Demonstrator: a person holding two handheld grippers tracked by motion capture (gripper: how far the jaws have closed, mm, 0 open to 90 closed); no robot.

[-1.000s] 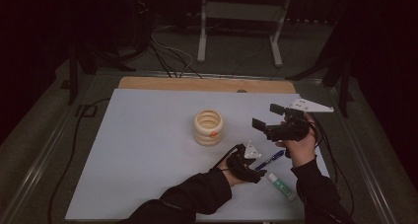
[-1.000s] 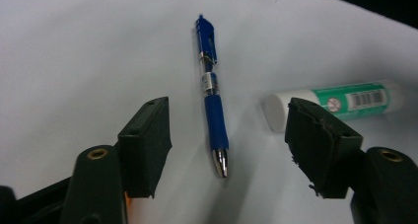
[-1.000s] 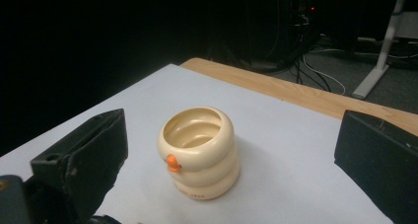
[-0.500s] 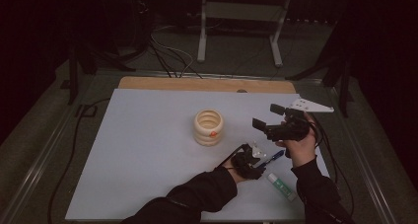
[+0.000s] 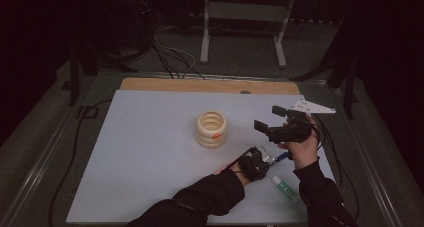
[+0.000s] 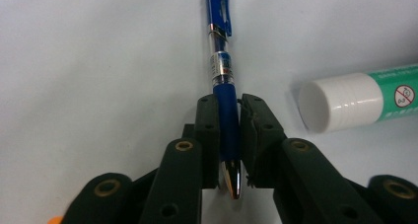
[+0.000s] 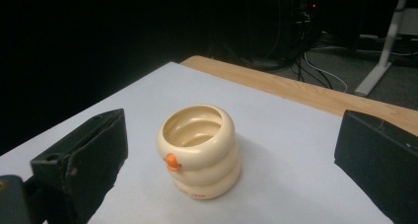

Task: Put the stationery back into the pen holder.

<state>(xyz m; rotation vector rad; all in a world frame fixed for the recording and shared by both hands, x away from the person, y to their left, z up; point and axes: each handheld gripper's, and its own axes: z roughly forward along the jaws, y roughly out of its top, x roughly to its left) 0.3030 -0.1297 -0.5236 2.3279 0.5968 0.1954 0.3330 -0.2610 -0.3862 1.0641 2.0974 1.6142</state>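
Left gripper [image 6: 229, 150]: low over the white sheet at the near right part of the table; its jaws have just been closing and now press on the blue pen from both sides, at the dark blue grip section just above the tip.
Blue pen [image 6: 223, 76]: lies flat on the sheet, metal tip toward the gripper's body, clip end pointing away; in the high view it lies between the two hands.
Right gripper [image 5: 272, 121]: held up above the sheet in the right hand, jaws spread wide with nothing between them, facing the cup.
Cup [image 7: 199, 150]: cream, ribbed in three rounded rings, upright near the middle of the sheet, with a small orange knob on its side; well apart from both grippers.
Glue stick [image 6: 362, 98]: white cap, green label, lying on its side near the pen, not touching it.
White sheet [image 5: 140, 152]: covers most of the table; a wooden strip shows along the far edge.
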